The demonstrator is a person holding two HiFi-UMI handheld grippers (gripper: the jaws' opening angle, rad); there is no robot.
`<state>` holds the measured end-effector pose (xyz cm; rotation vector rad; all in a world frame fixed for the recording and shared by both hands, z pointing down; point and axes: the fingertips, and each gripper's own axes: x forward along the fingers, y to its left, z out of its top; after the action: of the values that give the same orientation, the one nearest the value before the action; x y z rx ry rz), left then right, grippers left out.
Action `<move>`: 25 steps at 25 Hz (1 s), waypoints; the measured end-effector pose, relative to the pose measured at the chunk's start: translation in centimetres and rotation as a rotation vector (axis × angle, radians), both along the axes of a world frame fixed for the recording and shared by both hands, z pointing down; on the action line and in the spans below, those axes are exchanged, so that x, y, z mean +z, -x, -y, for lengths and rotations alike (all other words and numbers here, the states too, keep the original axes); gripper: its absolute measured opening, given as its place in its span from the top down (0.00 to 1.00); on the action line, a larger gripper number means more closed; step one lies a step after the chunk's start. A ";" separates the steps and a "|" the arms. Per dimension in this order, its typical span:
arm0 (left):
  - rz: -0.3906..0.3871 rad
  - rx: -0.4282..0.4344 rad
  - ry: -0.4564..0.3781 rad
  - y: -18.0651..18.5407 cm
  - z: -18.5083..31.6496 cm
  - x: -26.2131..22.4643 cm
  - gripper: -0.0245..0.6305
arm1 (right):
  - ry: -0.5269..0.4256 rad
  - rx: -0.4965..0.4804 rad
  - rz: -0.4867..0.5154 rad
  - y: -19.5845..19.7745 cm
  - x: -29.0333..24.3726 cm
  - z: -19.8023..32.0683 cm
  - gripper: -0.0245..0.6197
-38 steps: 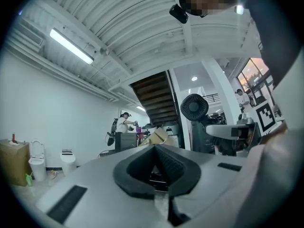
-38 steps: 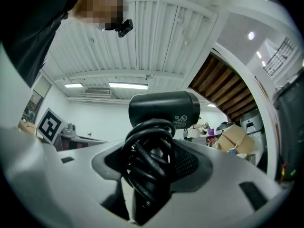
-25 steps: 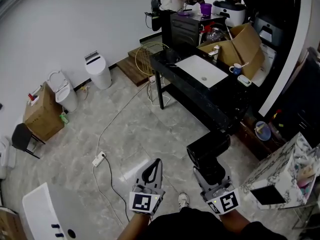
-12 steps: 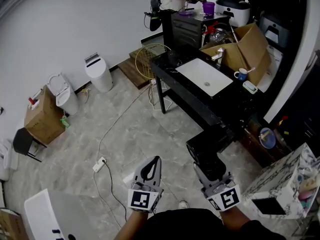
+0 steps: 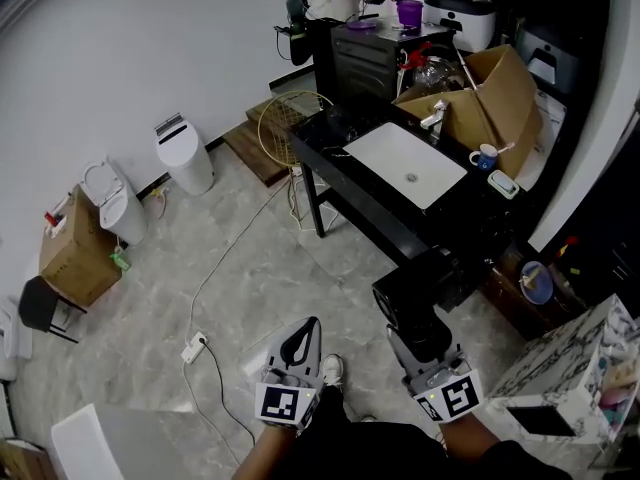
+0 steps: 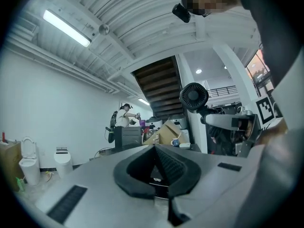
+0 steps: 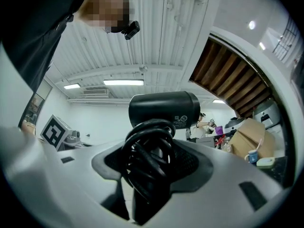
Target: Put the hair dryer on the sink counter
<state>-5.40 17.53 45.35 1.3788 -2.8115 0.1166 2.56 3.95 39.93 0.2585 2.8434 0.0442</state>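
Right gripper view: right tongs are clamping the hair dryer by its handle w/ black cord wound round it, barrel pointing up. Left tongs are hanging clenched, nothing btwn them. Head view: hair dryer is hovering over the floor, near the black tabletop w/ white sink, not on it.

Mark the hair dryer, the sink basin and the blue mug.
hair dryer point(image 5: 418, 288): head view, on its black barrel.
sink basin point(image 5: 390, 153): head view, on the bare white bottom, away from the drain.
blue mug point(image 5: 486, 157): head view, on its outer wall.
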 end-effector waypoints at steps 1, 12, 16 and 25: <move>-0.003 0.013 0.000 1.1 0.6 -0.1 0.97 | 0.000 0.008 0.000 1.0 0.0 0.3 0.57; 0.002 0.169 0.012 12.8 5.9 -1.7 0.97 | 0.013 0.134 0.001 11.6 -1.1 4.0 0.57; 0.001 0.225 0.007 16.8 7.4 -1.9 0.97 | 0.016 0.179 -0.014 15.3 -0.8 4.8 0.57; -0.014 0.376 -0.001 22.3 11.5 -0.8 0.97 | 0.002 0.304 -0.042 20.3 -0.7 7.2 0.57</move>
<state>-27.72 6.07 44.51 1.8819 -2.5052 0.1058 -17.73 -3.27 39.23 -0.1777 2.8978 0.0988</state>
